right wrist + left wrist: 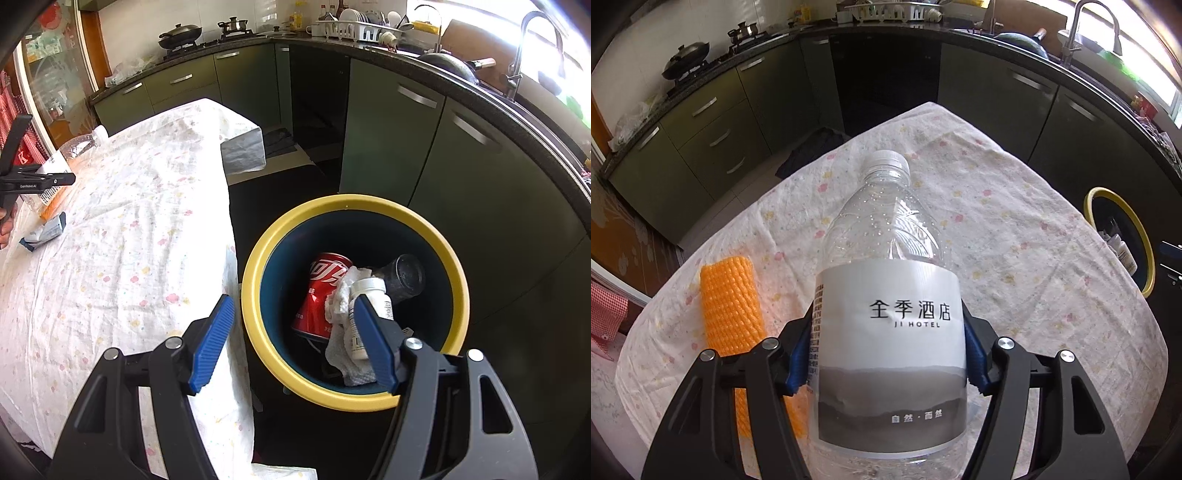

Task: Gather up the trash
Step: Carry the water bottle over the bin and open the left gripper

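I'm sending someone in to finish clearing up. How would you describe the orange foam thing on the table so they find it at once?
Start at the table with the flowered white cloth. Near its edge stands a clear plastic water bottle with a grey-and-white label, held between the left gripper pads. Lying flat on the cloth beside that bottle is the orange foam net sleeve: the only bright orange, mesh-textured thing there.

bin (258, 258) mouth: open | beside it: table (110, 258) edge

left tongs (890, 354): clamped (blue pads pressing) | right tongs (295, 343): apart, angled down
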A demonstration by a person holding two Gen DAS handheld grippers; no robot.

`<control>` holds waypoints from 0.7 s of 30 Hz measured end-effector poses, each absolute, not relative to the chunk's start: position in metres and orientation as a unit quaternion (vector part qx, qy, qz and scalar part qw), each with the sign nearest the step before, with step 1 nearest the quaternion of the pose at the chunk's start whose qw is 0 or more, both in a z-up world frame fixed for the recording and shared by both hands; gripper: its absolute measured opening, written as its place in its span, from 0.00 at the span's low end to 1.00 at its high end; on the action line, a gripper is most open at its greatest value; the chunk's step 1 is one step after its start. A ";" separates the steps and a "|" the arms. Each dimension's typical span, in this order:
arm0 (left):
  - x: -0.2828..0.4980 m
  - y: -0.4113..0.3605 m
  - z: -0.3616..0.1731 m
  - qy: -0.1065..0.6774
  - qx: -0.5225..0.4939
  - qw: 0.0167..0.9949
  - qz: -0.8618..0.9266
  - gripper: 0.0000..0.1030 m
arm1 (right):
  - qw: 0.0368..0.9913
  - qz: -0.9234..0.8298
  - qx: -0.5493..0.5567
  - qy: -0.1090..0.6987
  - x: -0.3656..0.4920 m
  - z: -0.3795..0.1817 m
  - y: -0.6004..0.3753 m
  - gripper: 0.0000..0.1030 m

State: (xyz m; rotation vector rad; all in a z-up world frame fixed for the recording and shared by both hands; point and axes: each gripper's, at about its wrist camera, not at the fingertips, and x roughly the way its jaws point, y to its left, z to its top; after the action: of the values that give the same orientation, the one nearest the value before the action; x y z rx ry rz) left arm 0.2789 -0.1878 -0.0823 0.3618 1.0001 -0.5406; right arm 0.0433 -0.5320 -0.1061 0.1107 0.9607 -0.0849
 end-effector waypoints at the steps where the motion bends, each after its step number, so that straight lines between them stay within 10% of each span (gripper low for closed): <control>1: 0.271 -0.191 -0.075 0.464 0.174 0.829 -0.258 0.63 | 0.885 -0.042 0.052 0.460 0.041 -0.105 -0.532 0.62; 21: 0.131 -0.451 -0.044 0.408 0.237 0.750 -0.463 0.64 | 0.887 -0.133 0.089 0.432 -0.061 -0.087 -0.620 0.62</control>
State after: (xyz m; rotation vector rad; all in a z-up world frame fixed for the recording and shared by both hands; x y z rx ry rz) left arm 0.1308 -0.4513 -0.0436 0.5178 0.8922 -1.0118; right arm -0.0615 -0.6196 -0.0874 0.1854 0.8990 -0.2757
